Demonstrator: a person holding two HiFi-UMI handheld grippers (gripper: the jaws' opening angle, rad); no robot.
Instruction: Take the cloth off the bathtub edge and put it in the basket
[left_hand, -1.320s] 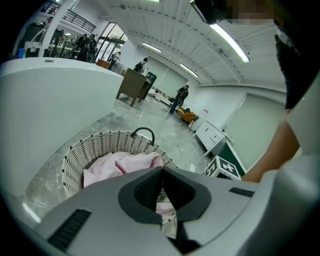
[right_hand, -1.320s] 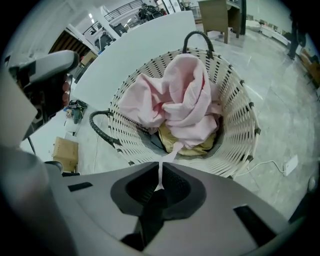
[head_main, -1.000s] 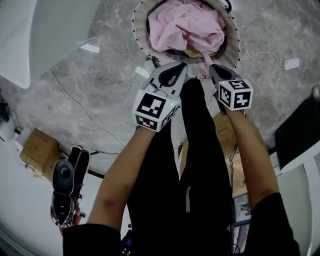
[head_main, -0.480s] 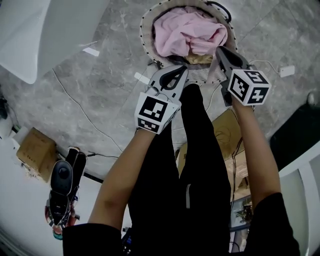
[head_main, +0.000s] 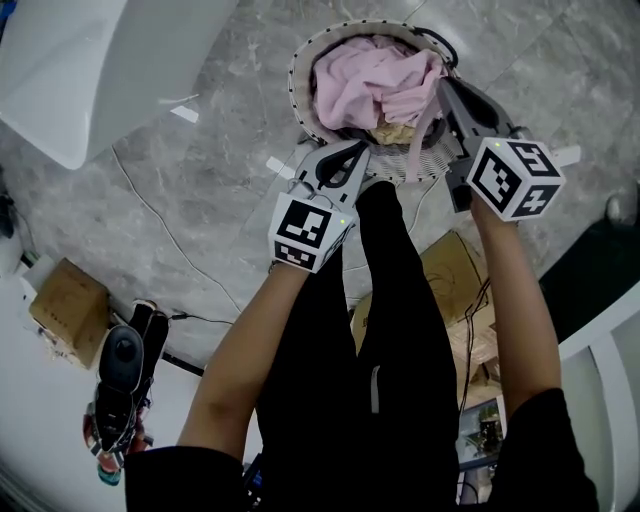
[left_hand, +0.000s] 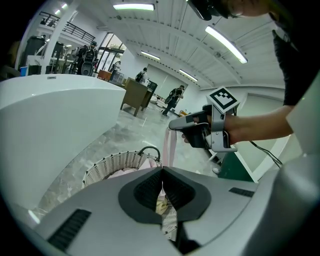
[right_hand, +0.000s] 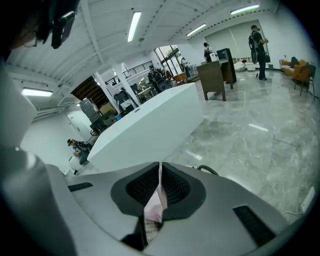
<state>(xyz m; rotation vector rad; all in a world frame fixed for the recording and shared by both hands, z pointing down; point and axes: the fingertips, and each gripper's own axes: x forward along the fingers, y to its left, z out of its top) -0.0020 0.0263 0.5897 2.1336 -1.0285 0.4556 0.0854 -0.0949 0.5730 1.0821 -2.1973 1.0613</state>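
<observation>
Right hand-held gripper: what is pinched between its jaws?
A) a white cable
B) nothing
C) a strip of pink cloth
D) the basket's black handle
C: the right gripper view shows the right hand-held gripper shut on a strip of pink cloth, and in the head view that strip hangs from it over the basket.

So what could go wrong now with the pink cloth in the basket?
1. The right gripper is shut on a strip of the pink cloth; lifting it could drag the cloth back out of the basket.
2. A hard tug might also tip the basket over.
</observation>
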